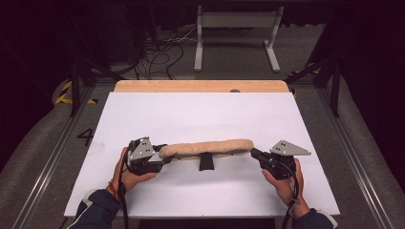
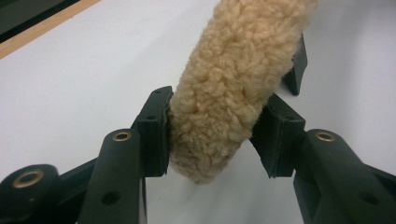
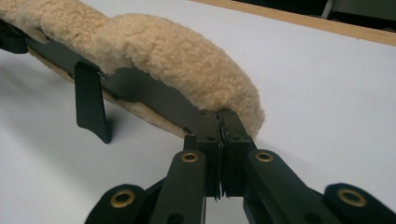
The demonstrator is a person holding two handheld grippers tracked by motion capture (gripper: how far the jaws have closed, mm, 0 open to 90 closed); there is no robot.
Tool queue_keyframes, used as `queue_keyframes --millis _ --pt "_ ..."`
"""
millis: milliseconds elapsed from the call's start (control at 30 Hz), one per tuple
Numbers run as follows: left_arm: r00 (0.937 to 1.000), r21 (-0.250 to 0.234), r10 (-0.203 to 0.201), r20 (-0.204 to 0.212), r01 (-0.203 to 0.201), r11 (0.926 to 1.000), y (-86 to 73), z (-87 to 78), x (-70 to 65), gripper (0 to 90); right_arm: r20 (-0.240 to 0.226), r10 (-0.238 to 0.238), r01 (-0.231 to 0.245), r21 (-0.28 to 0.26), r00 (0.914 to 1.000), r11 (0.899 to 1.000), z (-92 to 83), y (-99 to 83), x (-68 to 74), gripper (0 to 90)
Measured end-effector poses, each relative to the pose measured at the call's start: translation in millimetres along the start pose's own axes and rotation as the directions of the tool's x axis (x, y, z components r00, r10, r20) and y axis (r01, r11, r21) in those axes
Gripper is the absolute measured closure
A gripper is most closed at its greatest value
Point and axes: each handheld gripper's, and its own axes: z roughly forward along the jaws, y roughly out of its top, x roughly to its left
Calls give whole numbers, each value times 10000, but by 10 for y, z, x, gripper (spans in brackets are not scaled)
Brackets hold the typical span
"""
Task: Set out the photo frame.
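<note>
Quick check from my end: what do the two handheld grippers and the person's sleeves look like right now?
Both grippers are black, each topped with a grey three-cornered plate with small holes. The left gripper and right gripper each trail a black cable toward the person. Their jaws are black bars with brass-coloured pivot rings. Sleeves are dark blue with pale cuffs; a red band circles the left wrist.

You work at a table [image 1: 143, 86] whose white sheet [image 1: 200, 119] fills mid-frame, with a strip of bare wood showing along its far edge, near the top. A long fleece pad [image 1: 206, 147] stretches left to right across the sheet's lower half, its black tab [image 1: 206, 162] hanging toward the sheet at center.
</note>
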Motion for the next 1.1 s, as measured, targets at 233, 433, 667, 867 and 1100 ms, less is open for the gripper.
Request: queue_keyframes --millis 233,433,667,867,1100 --pt "10000 13 12 4 -12 10000 2 1 -1 526 -219 -90 90 -30 9997 10000 -34 5 37 900" --pt "10000 30 29 12 -29 10000 3 -5 -5 529 -400 -204 206 57 9990 9998 21 23 117 900" --pt "9999 66 116 30 -117 9999 6 -13 -12 535 -402 -196 197 22 9990 9998 86 56 125 900" --pt "9999 59 132 44 -132 9999 5 -21 -18 538 -420 -229 228 -14 9989 9997 104 72 144 900" --pt "9999 0 116 41 -116 9999 6 -21 -20 534 -439 -283 286 48 9986 9996 127 78 164 900"
